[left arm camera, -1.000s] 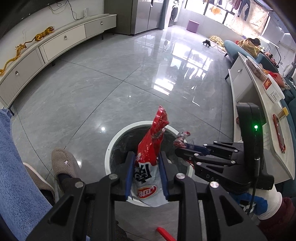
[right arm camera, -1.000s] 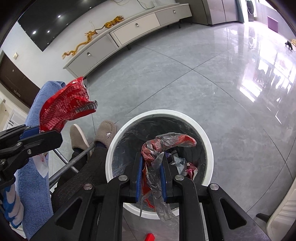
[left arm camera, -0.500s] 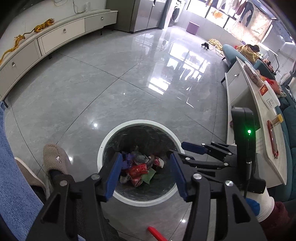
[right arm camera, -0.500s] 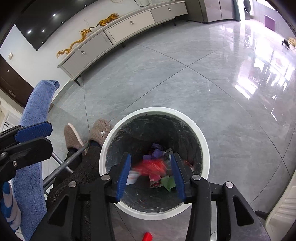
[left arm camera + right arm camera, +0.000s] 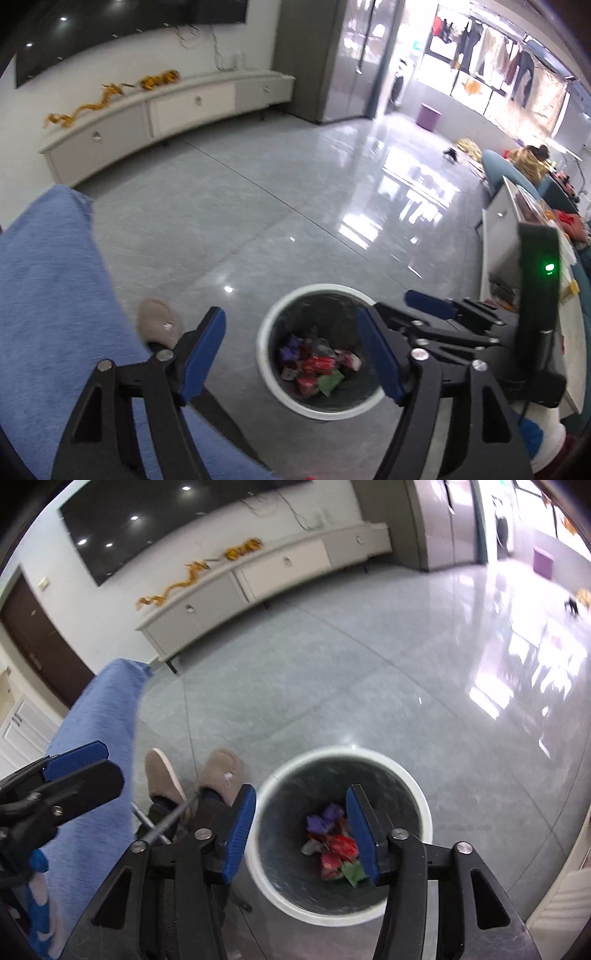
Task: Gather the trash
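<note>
A white-rimmed round bin (image 5: 269,373) with a dark liner stands on the grey floor. Crumpled wrappers (image 5: 318,366), red, green and purple, lie at its bottom. My left gripper (image 5: 291,315) hangs above and left of the bin; its jaws are opening and nothing is between them. In the right wrist view the bin (image 5: 424,814) and the wrappers (image 5: 338,849) sit below my right gripper (image 5: 301,795), whose jaws are also opening with nothing between them. Each gripper shows in the other's view: the right gripper (image 5: 415,314) and the left gripper (image 5: 86,770).
A person's feet in beige slippers (image 5: 221,771) rest just left of the bin, beside a blue cloth-covered seat (image 5: 99,720). A long white cabinet (image 5: 258,579) lines the far wall. A white table (image 5: 498,229) stands close on the right.
Both grippers let go of their wrappers, which fell into the bin. The jaws spread wide, and both grippers rose away from the bin, the left one drifting leftward.
</note>
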The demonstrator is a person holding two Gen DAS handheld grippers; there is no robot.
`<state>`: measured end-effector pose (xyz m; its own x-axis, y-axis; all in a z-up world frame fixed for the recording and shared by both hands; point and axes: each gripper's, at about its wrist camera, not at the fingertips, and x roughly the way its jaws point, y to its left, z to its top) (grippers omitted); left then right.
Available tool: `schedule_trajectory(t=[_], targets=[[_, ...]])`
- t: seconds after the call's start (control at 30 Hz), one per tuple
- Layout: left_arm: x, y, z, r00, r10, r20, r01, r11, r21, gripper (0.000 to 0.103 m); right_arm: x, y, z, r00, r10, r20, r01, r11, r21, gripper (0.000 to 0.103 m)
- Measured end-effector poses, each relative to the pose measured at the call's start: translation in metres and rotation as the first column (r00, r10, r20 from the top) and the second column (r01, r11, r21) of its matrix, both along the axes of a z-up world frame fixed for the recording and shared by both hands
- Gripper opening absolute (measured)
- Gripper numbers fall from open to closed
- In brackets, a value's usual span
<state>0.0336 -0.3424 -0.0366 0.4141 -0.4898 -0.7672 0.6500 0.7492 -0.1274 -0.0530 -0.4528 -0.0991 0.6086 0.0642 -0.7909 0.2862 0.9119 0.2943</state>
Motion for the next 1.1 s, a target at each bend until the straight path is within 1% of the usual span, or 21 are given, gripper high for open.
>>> schedule_trajectory(t=[0.07, 0.17, 0.23, 0.33, 0.47, 0.5, 0.53, 0.57, 0.63, 0.77, 0.8, 0.93, 1.1], targets=[[-0.003, 0.022, 0.008, 0.998, 0.045, 0.046, -0.045, 0.999, 0.000, 0.080, 0.002, 0.016, 0.018, 0.999, 0.017, 0.035, -0.017, 1.000, -0.023, 0.054], [-0.003, 0.053, 0.016, 0.991, 0.108, 0.079, -0.107, 0.994, -0.016, 0.081, 0.004, 0.038, 0.039, 0.997, 0.036, 0.075, -0.032, 0.998, -0.047, 0.055], [-0.003, 0.080, 0.020, 0.981, 0.168, 0.100, -0.167, 0.986, -0.016, 0.081, 0.004, 0.052, 0.051, 0.994, 0.045, 0.096, -0.040, 0.998, -0.055, 0.057], [-0.005, 0.109, 0.026, 0.964, 0.225, 0.144, -0.226, 0.974, -0.013, 0.081, 0.002, 0.074, 0.066, 0.990, 0.059, 0.124, -0.050, 0.996, -0.072, 0.060], [-0.011, 0.144, 0.032, 0.941, 0.281, 0.188, -0.284, 0.959, -0.010, 0.081, -0.002, 0.103, 0.084, 0.985, 0.078, 0.152, -0.062, 0.992, -0.108, 0.063], [-0.014, 0.150, 0.034, 0.937, 0.291, 0.195, -0.294, 0.956, -0.014, 0.081, -0.002, 0.109, 0.087, 0.984, 0.083, 0.156, -0.066, 0.991, -0.115, 0.065], [-0.016, 0.159, 0.036, 0.932, 0.304, 0.198, -0.306, 0.952, -0.021, 0.081, -0.002, 0.117, 0.091, 0.982, 0.090, 0.163, -0.070, 0.990, -0.123, 0.070], [-0.017, 0.164, 0.036, 0.929, 0.311, 0.199, -0.312, 0.950, -0.025, 0.081, -0.003, 0.123, 0.094, 0.981, 0.094, 0.170, -0.073, 0.989, -0.129, 0.075], [-0.020, 0.175, 0.037, 0.921, 0.334, 0.201, -0.334, 0.942, -0.037, 0.081, -0.006, 0.134, 0.099, 0.977, 0.103, 0.187, -0.076, 0.986, -0.148, 0.081], [-0.022, 0.183, 0.035, 0.908, 0.361, 0.212, -0.361, 0.932, -0.041, 0.081, -0.010, 0.151, 0.105, 0.975, 0.097, 0.201, -0.055, 0.977, -0.208, 0.091], [-0.022, 0.185, 0.034, 0.906, 0.364, 0.216, -0.363, 0.931, -0.043, 0.081, -0.012, 0.152, 0.106, 0.975, 0.090, 0.204, -0.042, 0.973, -0.226, 0.092], [-0.021, 0.188, 0.032, 0.885, 0.397, 0.242, -0.400, 0.916, -0.041, 0.081, -0.015, 0.154, 0.107, 0.975, 0.064, 0.212, -0.005, 0.963, -0.269, 0.098], [-0.016, 0.188, 0.029, 0.875, 0.417, 0.246, -0.420, 0.906, -0.043, 0.081, -0.017, 0.148, 0.107, 0.975, 0.036, 0.220, 0.033, 0.952, -0.303, 0.101]])
